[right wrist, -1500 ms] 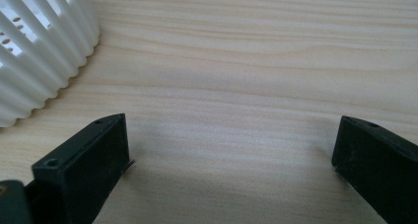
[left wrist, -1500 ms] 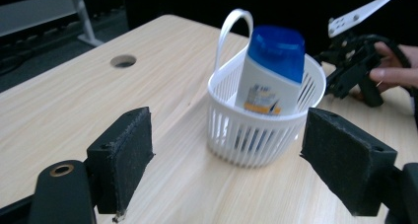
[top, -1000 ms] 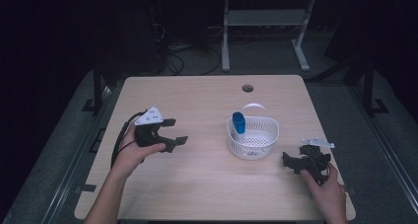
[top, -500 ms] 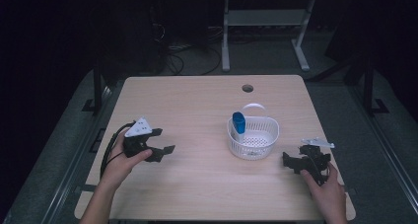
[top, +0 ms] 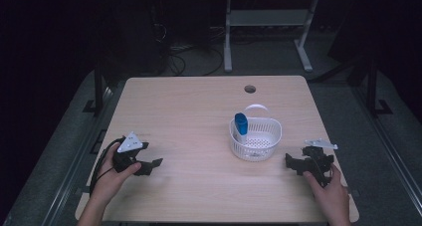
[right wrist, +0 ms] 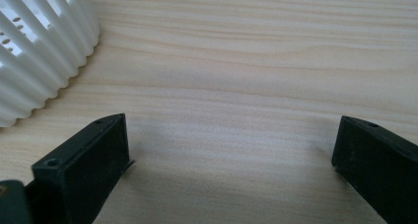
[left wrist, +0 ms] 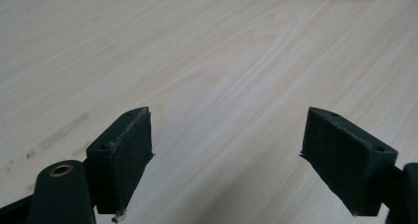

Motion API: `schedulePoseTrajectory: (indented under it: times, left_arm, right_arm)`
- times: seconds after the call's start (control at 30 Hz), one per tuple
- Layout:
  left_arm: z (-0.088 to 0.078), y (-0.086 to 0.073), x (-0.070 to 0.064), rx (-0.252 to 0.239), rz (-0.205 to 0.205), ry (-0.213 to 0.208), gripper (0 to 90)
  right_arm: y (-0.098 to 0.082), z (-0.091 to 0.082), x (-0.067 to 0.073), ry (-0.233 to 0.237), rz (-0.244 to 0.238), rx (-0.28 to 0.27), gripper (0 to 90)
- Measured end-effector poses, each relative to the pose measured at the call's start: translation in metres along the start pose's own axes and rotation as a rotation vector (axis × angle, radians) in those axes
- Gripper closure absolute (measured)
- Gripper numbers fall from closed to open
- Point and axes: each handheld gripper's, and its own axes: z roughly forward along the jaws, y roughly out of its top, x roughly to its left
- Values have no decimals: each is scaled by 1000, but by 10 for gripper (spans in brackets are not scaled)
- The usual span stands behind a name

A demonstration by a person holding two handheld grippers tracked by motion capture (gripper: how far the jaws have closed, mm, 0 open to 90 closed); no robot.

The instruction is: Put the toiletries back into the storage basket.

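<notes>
Table (top: 199,111): pale matt wood grain. Basket (top: 256,141): white ribbed plastic. Left tongs (left wrist: 224,160), right tongs (right wrist: 231,169): matt black pads.

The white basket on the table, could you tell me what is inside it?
A blue object stands upright against the left inner wall of the white basket. The perforated floor looks bare; the object's lower end is hidden behind the rim.

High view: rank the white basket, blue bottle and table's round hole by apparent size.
1. white basket
2. blue bottle
3. round hole, smallest, though it lies farther from the camera, which shrinks it somewhat.

Blue bottle (top: 241,123) stands in white basket (top: 263,146).
</notes>
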Motion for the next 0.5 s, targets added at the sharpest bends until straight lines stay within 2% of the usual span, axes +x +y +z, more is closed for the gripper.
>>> schedulePoseTrajectory:
  times: [0.2,0.23,0.37,0.5]
  left_arm:
    - [4,-13,5,25,-15,38,191]
    - [5,-17,5,37,-14,55,191]
    - [8,-24,8,44,-29,66,191]
    - [9,-32,10,56,-20,80,191]
  right_arm:
    - [0,0,0,0,0,0,4]
    - [0,0,0,0,0,0,4]
    - [0,0,0,0,0,0,4]
    - [0,0,0,0,0,0,4]
